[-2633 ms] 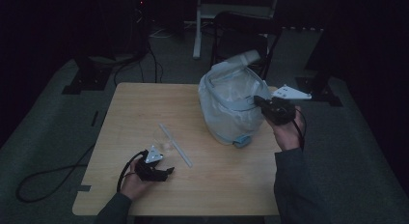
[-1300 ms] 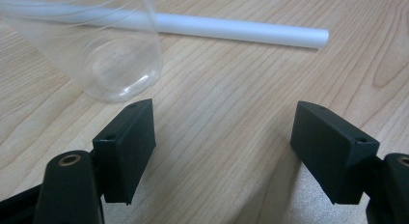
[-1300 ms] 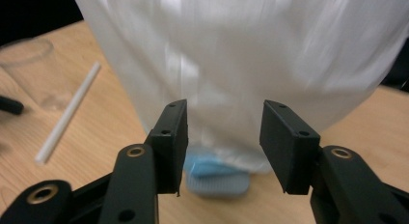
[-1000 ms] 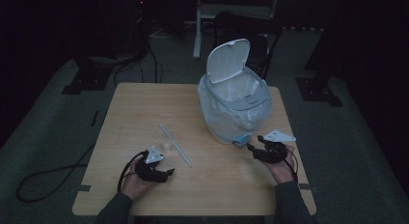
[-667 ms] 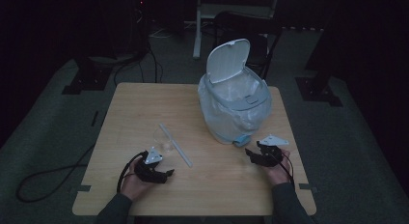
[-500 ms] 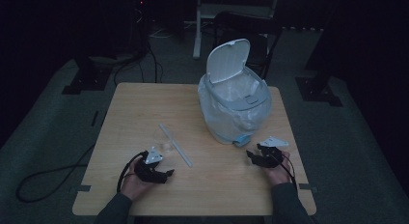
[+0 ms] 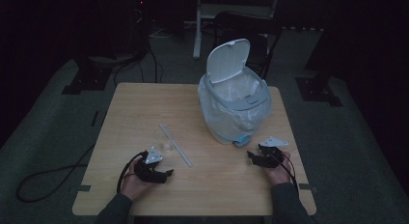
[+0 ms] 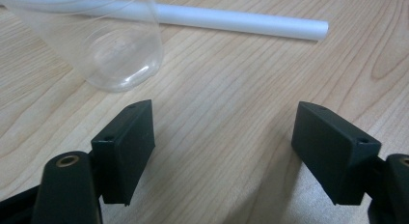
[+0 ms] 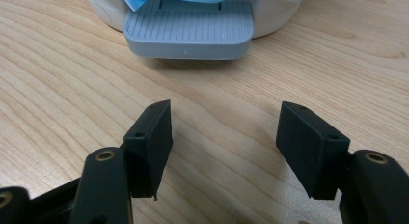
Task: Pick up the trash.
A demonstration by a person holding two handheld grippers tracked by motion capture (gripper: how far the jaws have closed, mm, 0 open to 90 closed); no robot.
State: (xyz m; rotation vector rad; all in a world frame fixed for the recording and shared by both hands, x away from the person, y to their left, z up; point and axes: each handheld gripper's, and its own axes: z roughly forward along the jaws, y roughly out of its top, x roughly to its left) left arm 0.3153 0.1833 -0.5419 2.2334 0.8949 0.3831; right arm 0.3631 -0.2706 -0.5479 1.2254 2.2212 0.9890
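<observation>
Two hand-held grippers resting low on the tabletop (image 7: 144,108), both released and empty.

The left hand-held gripper (image 8: 222,151) lies with its jaws spread wide over bare wood, grasping nothing; a clear plastic cup (image 8: 96,45) on its side sits just ahead of the left jaw, and a white tube (image 8: 241,22) lies beyond it, neither touched. The right hand-held gripper (image 9: 224,147) has its jaws parted, having just opened slightly, with only bare wood between them; it faces the grey foot pedal (image 9: 189,35) of the bag-lined pedal bin (image 7: 235,108), near but apart. The bin stands upright on the far right part of the tabletop, lid (image 7: 228,60) raised.
</observation>
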